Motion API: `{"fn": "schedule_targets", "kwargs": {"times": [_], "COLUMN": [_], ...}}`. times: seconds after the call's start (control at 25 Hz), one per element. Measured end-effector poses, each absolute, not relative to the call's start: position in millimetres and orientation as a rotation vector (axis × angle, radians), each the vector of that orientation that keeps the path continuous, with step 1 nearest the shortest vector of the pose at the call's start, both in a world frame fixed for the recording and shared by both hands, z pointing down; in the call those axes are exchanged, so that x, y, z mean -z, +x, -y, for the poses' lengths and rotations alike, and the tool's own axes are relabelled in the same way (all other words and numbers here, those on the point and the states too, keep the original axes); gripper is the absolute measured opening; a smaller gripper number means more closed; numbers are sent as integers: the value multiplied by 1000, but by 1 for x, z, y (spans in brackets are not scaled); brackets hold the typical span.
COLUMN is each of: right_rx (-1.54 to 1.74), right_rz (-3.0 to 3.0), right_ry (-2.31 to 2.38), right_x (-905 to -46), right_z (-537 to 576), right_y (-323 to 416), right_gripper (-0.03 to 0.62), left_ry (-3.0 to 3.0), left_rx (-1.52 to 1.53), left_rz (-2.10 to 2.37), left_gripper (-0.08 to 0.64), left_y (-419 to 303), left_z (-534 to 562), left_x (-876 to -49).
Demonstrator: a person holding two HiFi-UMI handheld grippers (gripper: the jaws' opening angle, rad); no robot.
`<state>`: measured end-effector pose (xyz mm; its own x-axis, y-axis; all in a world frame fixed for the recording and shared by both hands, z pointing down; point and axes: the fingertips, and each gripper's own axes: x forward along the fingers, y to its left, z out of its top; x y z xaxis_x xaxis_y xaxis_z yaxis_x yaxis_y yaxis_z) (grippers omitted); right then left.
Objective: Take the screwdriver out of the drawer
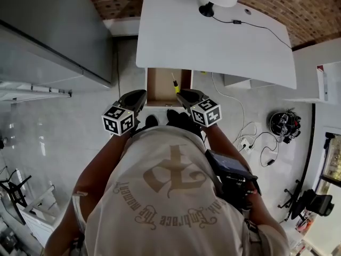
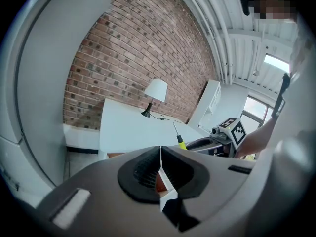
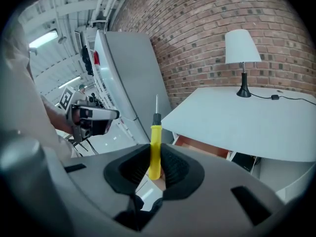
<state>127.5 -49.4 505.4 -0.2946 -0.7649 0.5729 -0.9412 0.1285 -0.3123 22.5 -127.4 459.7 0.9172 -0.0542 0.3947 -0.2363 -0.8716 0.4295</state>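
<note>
In the head view, the one drawer [image 1: 160, 87] is sitting open under the table [image 1: 213, 36], with the left gripper [image 1: 139, 96] and right gripper [image 1: 184, 95] reaching over its front. In the left gripper view, that gripper's jaws are pressing together. In the right gripper view, the jaws are squeezing the yellow handle of the one screwdriver [image 3: 155, 144], pointing it up above the drawer.

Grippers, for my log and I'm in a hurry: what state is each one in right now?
Left gripper: shut, nothing between its jaws.
Right gripper: shut on the yellow screwdriver.
</note>
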Motion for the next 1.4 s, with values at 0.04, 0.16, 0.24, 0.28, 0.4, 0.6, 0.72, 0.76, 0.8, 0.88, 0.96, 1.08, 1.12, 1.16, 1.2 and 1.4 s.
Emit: {"fn": "schedule_targets", "kwargs": {"times": [0.04,0.16,0.24,0.28,0.4,0.6,0.72,0.76,0.8,0.88,0.96,1.08,1.12,1.16,1.2,1.4], "right_rx": [-920,-907,-896,-890,-875,-862,-854,-854,-854,-852,-849,-845,-841,-837,-833,-813], "right_rz": [2140,2156,2169,2177,2206,2265,2306,2318,2329,2351,2367,2368,2364,2359,2355,2356], "right_ry": [1686,1731,1761,1776,1821,1919,1985,2007,2026,2055,2076,2094,2094,2092,2088,2041], "right_x": [-502,-492,-484,-480,-468,-448,-439,-436,-434,-430,-427,-425,-425,-425,-425,-424], "right_z": [51,54,57,59,62,60,57,55,52,48,44,40,39,38,38,40], "right_y": [128,130,131,131,132,135,140,141,143,144,146,148,148,149,149,149], "right_gripper": [55,55,55,55,55,55,55,55,55,55,54,55,55,55,55,55], "left_ry": [2602,2623,2633,2637,2649,2673,2686,2689,2692,2695,2698,2703,2704,2704,2705,2699], "left_rx": [-515,-512,-508,-506,-504,-507,-509,-509,-509,-510,-512,-520,-522,-523,-524,-525], "left_rz": [203,186,178,174,164,139,122,117,113,107,101,91,89,87,85,91], "left_gripper": [12,12,12,12,12,12,12,12,12,12,12,12,12,12,12,12], "left_y": [23,26,28,28,29,32,36,37,38,39,40,41,41,41,40,38], "left_z": [128,131,133,134,135,131,129,128,127,126,125,124,123,123,122,121], "left_x": [-458,-453,-450,-449,-445,-441,-438,-437,-436,-435,-434,-434,-434,-434,-434,-434]}}
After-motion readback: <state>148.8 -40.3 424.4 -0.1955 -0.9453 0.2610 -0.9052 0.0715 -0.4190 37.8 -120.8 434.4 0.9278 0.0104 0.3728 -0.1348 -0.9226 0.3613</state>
